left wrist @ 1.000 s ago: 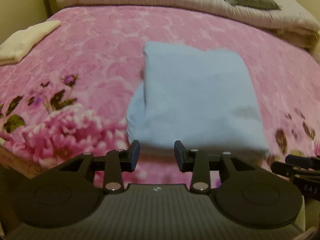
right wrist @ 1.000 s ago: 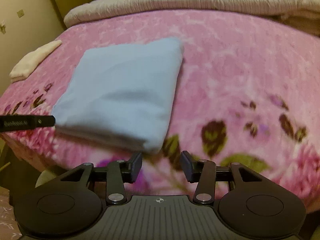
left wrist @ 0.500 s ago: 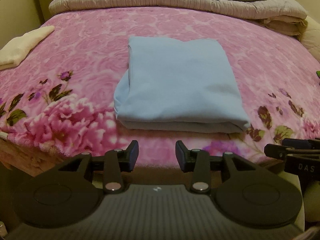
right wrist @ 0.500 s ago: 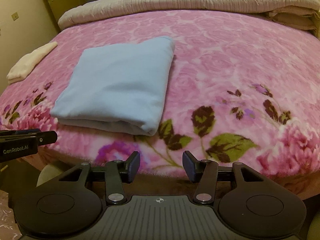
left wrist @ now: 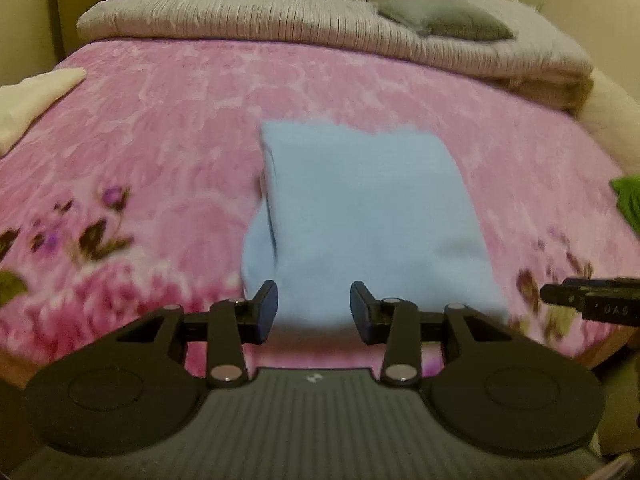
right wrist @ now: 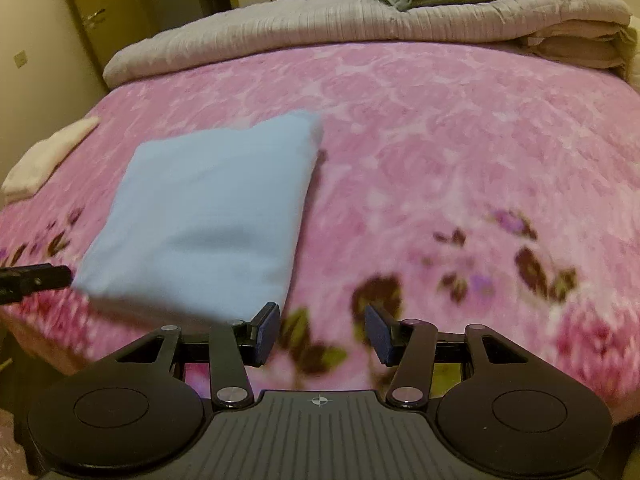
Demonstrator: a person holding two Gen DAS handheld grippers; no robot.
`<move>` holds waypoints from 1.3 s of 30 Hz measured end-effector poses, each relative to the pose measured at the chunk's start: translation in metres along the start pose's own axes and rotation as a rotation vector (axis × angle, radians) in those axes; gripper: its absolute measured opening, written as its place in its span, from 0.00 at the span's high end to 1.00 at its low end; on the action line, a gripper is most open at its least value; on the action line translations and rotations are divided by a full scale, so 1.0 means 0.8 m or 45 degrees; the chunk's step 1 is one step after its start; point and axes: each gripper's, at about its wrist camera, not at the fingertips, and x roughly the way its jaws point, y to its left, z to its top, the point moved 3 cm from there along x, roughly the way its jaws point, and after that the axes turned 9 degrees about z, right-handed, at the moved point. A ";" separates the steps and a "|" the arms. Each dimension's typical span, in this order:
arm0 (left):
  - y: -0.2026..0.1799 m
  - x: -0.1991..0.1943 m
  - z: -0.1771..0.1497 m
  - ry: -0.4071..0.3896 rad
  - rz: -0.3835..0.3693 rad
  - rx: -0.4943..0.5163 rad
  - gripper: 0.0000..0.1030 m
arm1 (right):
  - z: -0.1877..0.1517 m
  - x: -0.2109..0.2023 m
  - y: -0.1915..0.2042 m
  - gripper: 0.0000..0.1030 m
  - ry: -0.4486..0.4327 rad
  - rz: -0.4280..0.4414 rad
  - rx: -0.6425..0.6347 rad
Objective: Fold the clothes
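A folded light blue garment point(left wrist: 360, 216) lies flat on the pink floral bedspread point(left wrist: 160, 128) near the bed's front edge. It also shows in the right wrist view point(right wrist: 208, 216). My left gripper point(left wrist: 314, 312) is open and empty, just in front of the garment's near edge. My right gripper point(right wrist: 322, 334) is open and empty, by the garment's near right corner. Each gripper's tip shows at the edge of the other's view: the right one point(left wrist: 592, 300) and the left one point(right wrist: 32, 280).
A folded cream cloth point(left wrist: 28, 100) lies at the bed's left edge, also in the right wrist view point(right wrist: 44, 156). A folded grey quilt point(left wrist: 320, 28) with a grey pillow point(left wrist: 444, 22) lies along the far side. Something green point(left wrist: 628, 200) shows at the right edge.
Both grippers have moved forward toward the bed again after pulling back. The blue garment has not moved. Both jaws stay open.
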 end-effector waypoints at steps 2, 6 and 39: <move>0.006 0.020 0.024 -0.026 -0.047 0.006 0.70 | 0.022 0.015 -0.006 0.50 -0.024 0.039 -0.007; 0.011 0.067 0.072 -0.060 -0.121 0.029 0.84 | 0.070 0.059 -0.005 0.50 -0.052 0.127 -0.044; -0.003 0.086 -0.002 0.014 0.038 0.130 0.95 | 0.013 0.095 0.049 0.80 -0.012 0.241 -0.308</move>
